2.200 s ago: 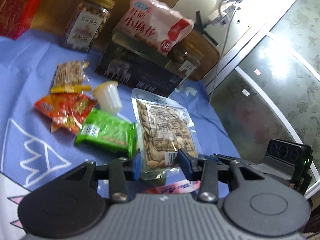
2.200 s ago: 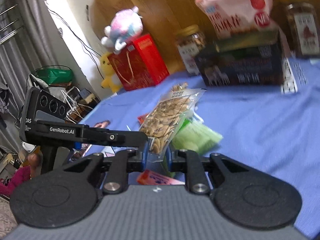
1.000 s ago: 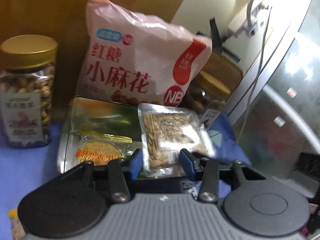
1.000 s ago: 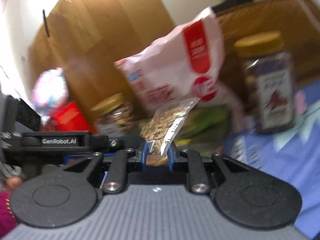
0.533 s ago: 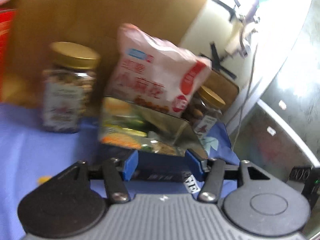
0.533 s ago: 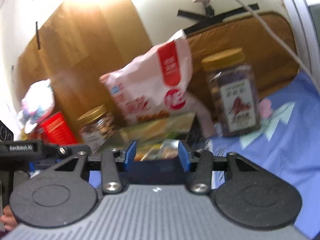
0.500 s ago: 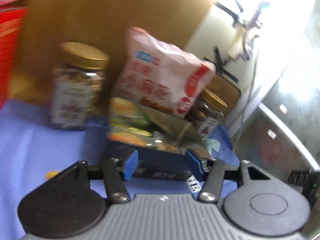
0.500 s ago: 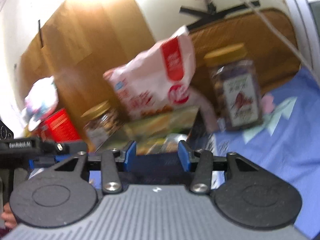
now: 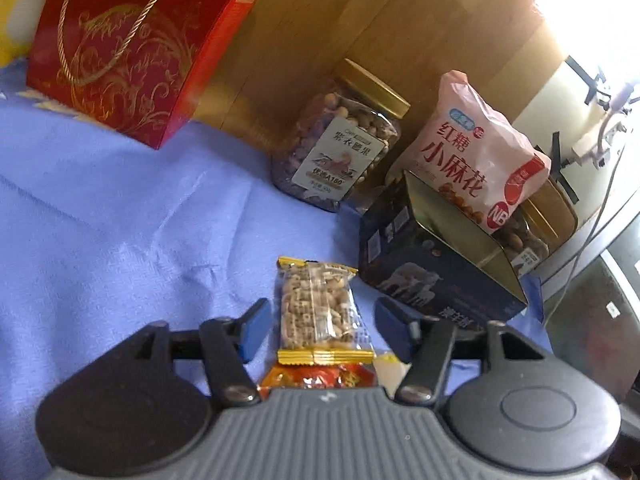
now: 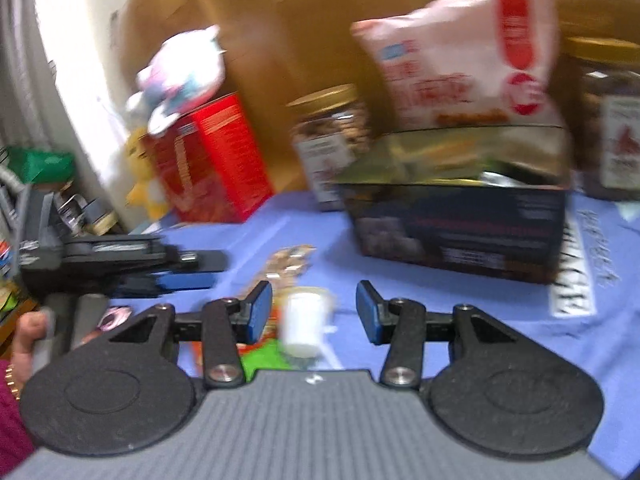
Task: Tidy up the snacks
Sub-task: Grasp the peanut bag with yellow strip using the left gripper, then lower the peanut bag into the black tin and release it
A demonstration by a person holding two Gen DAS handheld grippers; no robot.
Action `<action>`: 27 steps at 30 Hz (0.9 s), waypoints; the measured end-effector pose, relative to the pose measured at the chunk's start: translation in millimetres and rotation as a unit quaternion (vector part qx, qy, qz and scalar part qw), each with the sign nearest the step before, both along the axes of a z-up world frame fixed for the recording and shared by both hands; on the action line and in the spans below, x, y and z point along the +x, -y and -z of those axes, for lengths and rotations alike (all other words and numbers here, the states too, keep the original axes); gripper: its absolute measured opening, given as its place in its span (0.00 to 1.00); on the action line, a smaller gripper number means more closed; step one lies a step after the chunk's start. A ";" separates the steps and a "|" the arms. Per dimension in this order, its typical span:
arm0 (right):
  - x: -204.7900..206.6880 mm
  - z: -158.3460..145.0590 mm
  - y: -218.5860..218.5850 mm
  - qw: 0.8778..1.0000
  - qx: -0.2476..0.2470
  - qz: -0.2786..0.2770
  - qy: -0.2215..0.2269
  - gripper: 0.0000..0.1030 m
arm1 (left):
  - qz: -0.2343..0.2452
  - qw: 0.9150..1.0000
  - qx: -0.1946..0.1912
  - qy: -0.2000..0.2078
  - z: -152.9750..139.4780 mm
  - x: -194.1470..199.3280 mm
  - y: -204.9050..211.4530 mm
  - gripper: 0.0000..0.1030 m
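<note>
A clear peanut packet with yellow ends [image 9: 316, 312] lies on the blue cloth [image 9: 120, 220], between the jaws of my left gripper [image 9: 322, 324]. Those jaws are opening and the pads stand off the packet. A red snack packet [image 9: 320, 376] lies just below it. The dark open box [image 9: 432, 264] with gold lining holds several snack packets. In the blurred right wrist view my right gripper [image 10: 314, 312] is open above a white cup-like snack [image 10: 304, 320], which its pads do not touch. The dark box [image 10: 460, 224] stands beyond, and the left gripper [image 10: 120, 260] reaches in from the left.
A pink snack bag [image 9: 476, 156] leans at the box's back. A nut jar with a gold lid [image 9: 344, 140] stands left of the box, another jar [image 10: 608, 120] on its right. A red gift box [image 9: 132, 44] stands at the far left. A hand [image 10: 28, 336] holds the left gripper.
The seed packet that both grippers held is gone from them, and a silvery packet lies in the box. Both grippers opened and drew back from it, the left one swinging left over the peanut packet.
</note>
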State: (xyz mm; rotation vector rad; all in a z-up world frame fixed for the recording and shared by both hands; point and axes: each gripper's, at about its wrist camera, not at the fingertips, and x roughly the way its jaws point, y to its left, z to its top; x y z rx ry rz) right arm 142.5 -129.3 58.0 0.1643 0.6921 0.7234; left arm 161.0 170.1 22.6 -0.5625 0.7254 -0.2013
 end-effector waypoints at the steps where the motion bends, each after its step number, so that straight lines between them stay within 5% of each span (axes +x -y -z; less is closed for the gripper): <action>1: -0.4 -1.3 -8.8 1.000 -0.009 -0.012 0.004 0.48 | -0.003 1.000 -0.003 0.001 0.5 0.9 -1.2 0.61; 6: 9.8 3.4 -59.2 0.992 -0.097 -0.068 0.046 0.47 | -0.009 0.999 -0.033 0.000 6.3 -0.1 -11.1 0.61; 13: 37.7 31.1 -101.8 0.976 -0.181 -0.113 0.045 0.39 | 0.009 0.998 -0.043 -0.040 21.8 13.6 -4.2 0.58; 14: 39.3 33.7 -104.6 0.975 -0.183 -0.121 0.039 0.27 | 0.016 0.998 -0.044 -0.047 25.5 16.2 -0.6 0.57; 17: 35.8 35.2 -105.8 0.973 -0.192 -0.118 0.043 0.15 | 0.016 0.999 -0.018 -0.038 22.2 14.0 7.2 0.53; 21: 20.1 27.1 -91.5 0.977 -0.175 -0.103 0.068 0.11 | 0.021 0.998 -0.051 -0.035 19.6 11.5 3.4 0.46; 27: 7.9 2.1 -70.5 0.978 -0.148 -0.058 0.137 0.11 | 0.042 0.998 -0.051 0.018 -15.0 4.1 23.8 0.46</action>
